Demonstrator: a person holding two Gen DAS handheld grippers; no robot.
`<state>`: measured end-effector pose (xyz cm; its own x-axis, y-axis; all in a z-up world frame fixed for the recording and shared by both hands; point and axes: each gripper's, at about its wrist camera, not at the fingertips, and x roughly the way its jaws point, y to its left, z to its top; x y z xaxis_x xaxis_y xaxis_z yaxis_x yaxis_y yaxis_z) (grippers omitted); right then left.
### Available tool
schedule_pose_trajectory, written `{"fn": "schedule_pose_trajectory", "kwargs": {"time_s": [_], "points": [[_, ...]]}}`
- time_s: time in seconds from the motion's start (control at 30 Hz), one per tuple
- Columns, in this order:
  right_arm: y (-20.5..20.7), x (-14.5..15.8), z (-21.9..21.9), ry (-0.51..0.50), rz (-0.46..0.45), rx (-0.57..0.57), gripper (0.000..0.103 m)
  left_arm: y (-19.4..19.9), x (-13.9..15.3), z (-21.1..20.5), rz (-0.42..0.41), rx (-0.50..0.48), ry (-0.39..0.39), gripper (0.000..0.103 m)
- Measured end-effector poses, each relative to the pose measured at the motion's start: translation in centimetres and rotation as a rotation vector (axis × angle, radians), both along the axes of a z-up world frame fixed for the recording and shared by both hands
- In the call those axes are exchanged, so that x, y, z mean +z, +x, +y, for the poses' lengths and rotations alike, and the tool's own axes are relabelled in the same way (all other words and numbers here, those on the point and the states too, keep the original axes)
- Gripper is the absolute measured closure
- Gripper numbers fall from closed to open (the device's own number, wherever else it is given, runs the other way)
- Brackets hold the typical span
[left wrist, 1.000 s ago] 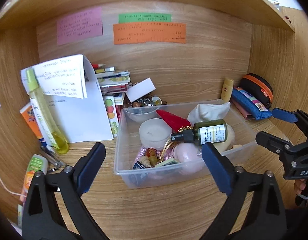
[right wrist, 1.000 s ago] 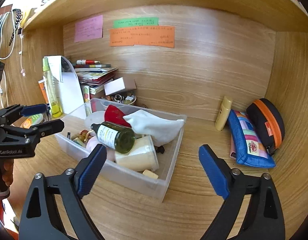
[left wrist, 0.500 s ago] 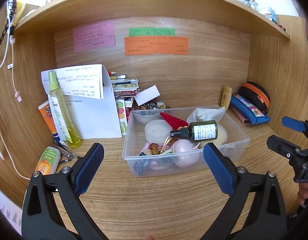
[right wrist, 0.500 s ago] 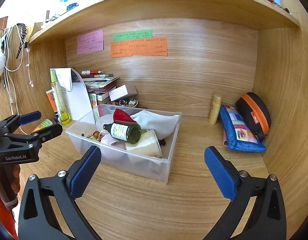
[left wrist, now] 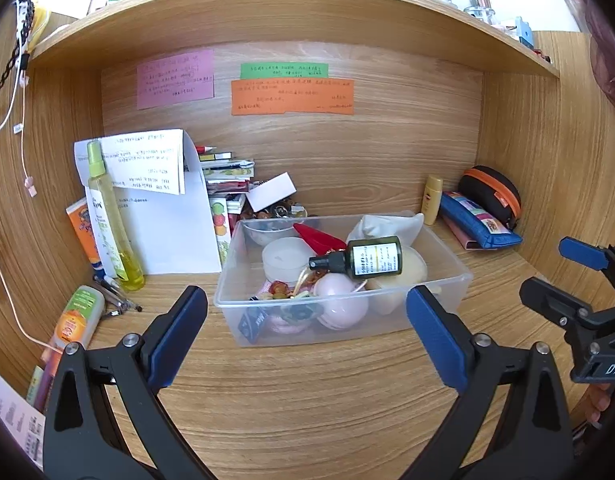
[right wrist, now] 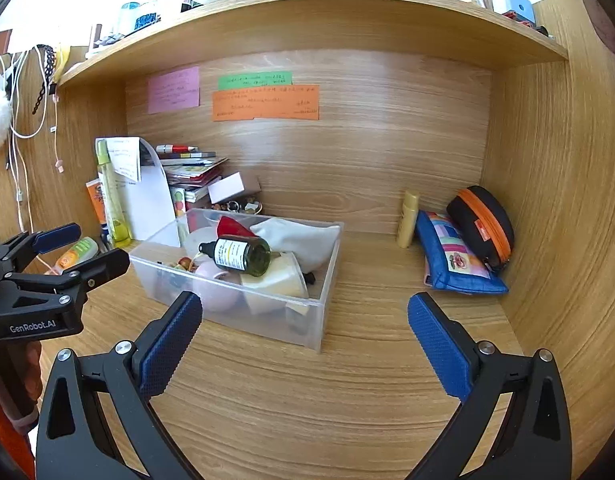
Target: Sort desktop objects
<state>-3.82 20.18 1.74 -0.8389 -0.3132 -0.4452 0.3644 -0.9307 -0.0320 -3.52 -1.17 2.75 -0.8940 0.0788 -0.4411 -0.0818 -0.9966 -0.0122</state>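
Your table (left wrist: 307, 392) carries the clear bin (left wrist: 447, 280) at its middle, a dark green bottle (left wrist: 371, 258) lying on top of the contents. Your left gripper (left wrist: 307, 328) and right gripper (right wrist: 303, 332) hover near it, jaws apart, holding nothing.

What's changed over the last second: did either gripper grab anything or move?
Both grippers pulled back from the bin, so more of the desk and the shelf above shows. The left gripper and right gripper took hold of nothing and are open as before. The dark bottle lies on top of the bin's contents, unmoved.
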Motion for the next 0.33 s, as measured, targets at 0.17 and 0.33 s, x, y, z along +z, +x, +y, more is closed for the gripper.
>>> {"fn": "schedule_pose_trajectory", "kwargs": {"time_s": [0.17, 0.33], "points": [[0.34, -0.11, 0.1, 0.009, 0.005, 0.002, 0.0, 0.17, -0.06, -0.05, 0.002, -0.02, 0.023, 0.002], [0.14, -0.13, 0.19, 0.005, 0.0, 0.005, 0.0, 0.43, 0.19, 0.12, 0.011, -0.027, 0.033, 0.002]]}}
